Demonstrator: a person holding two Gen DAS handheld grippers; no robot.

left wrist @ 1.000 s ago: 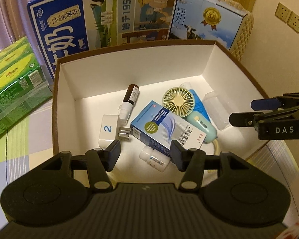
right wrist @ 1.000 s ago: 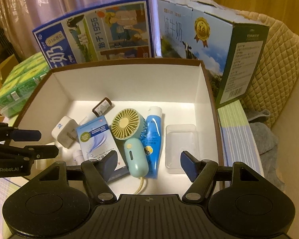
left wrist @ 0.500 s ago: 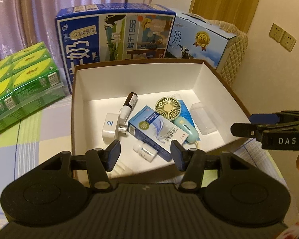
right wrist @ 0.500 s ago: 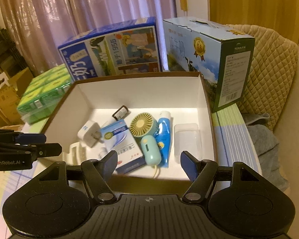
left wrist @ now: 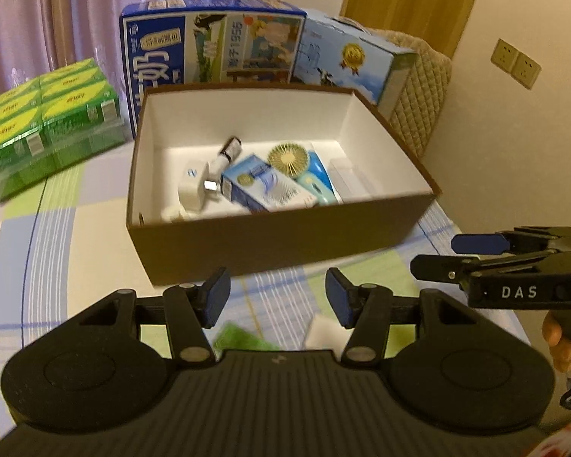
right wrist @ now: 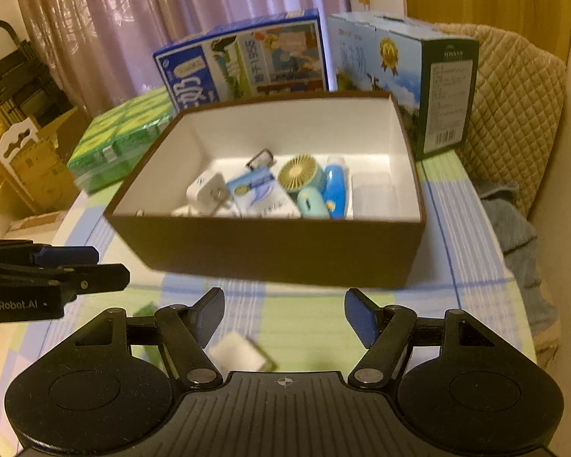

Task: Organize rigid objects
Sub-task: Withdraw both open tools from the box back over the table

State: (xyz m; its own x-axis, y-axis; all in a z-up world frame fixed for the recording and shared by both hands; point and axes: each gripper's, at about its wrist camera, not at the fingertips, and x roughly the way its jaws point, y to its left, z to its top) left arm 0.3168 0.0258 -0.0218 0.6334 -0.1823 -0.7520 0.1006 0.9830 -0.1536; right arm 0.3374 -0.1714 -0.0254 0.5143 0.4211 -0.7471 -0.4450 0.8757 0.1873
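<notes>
While both my grippers are hanging open and empty, the white packet (right wrist: 238, 351) is lying just ahead of my right gripper (right wrist: 284, 316), nearer than my left gripper (left wrist: 278, 297).

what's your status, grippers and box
Left gripper open, empty. Right gripper open, empty. Brown box ahead, filled: fan, plug. Nothing blocking.

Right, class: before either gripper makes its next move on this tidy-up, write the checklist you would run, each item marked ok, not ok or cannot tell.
1. Left gripper empty, jaws apart: ok.
2. Right gripper empty, jaws apart: ok.
3. Brown box open-topped, items inside: ok.
4. Both grippers short of the box, not over it: ok.
5. White packet on the tablecloth identified: cannot tell, blurred.
6. Green item beside it identified: cannot tell.
</notes>
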